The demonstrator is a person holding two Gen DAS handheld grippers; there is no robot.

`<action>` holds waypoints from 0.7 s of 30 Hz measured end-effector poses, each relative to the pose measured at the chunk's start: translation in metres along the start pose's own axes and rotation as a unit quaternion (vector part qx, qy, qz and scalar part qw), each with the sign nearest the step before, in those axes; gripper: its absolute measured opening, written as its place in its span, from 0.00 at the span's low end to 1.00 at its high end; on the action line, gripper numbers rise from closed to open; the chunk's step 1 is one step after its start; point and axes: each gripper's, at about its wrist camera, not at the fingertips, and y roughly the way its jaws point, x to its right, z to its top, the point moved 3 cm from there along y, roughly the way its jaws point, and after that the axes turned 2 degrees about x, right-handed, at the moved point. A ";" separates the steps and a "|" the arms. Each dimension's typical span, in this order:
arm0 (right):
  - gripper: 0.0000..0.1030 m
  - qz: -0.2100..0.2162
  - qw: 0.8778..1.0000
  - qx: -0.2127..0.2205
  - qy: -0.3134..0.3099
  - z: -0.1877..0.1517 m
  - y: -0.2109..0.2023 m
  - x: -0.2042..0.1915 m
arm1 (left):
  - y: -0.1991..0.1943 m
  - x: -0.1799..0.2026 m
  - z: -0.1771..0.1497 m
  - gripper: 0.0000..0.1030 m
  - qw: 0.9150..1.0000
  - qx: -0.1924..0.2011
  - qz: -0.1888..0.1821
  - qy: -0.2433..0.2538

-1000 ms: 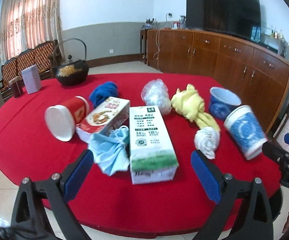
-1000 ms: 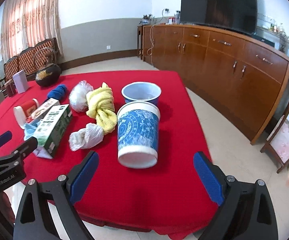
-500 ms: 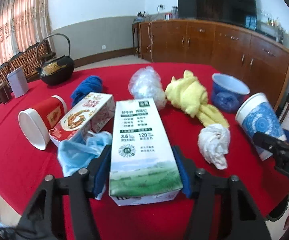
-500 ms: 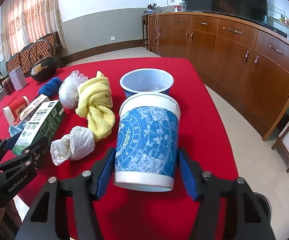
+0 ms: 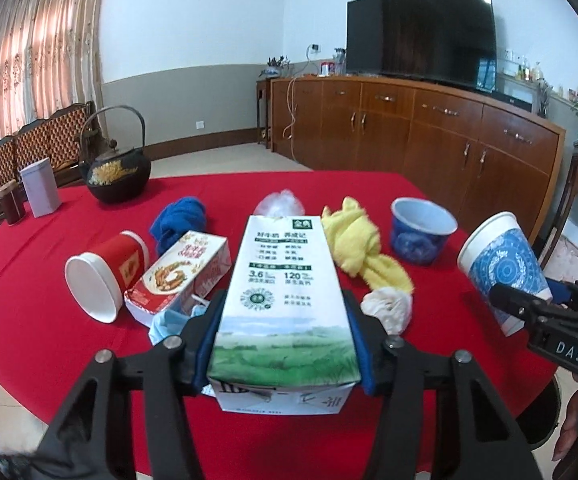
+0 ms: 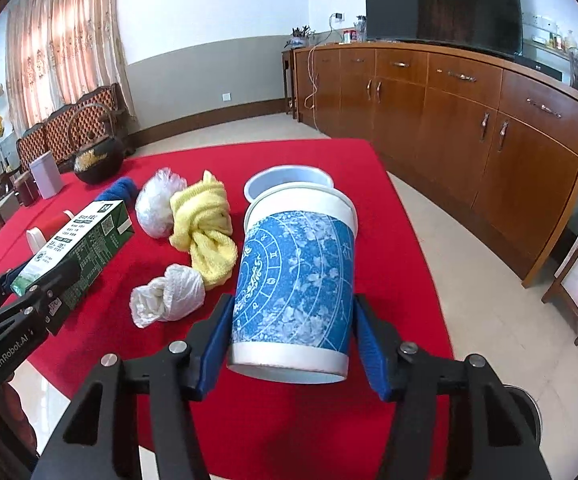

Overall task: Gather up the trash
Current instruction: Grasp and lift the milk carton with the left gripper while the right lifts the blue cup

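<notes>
My left gripper [image 5: 283,338] is shut on a green-and-white milk carton [image 5: 283,292] and holds it lifted above the red table [image 5: 29,320]. It also shows in the right wrist view [image 6: 77,248]. My right gripper [image 6: 293,344] is shut on a blue-patterned paper cup [image 6: 297,284], lifted and tilted; it shows at the right in the left wrist view [image 5: 505,268]. On the table lie a red cup [image 5: 105,272], a red snack box [image 5: 177,276], a blue face mask [image 5: 169,320], a white wad [image 5: 389,308], a clear plastic bag [image 6: 159,204].
A yellow cloth [image 5: 361,248], a blue cloth [image 5: 179,220] and a blue bowl [image 5: 421,232] sit mid-table. A black kettle [image 5: 115,172], a white tin [image 5: 41,188] and a dark jar [image 5: 11,202] stand at the far left. A wooden cabinet [image 5: 449,136] with a TV lines the right wall.
Both grippers closed from wide open: the left on the milk carton, the right on the blue cup. Both objects have since risen off the table.
</notes>
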 end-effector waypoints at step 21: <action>0.58 -0.105 0.993 0.024 0.058 -0.045 -0.111 0.139 | -0.043 0.139 -0.011 0.54 0.991 0.011 -0.116 0.061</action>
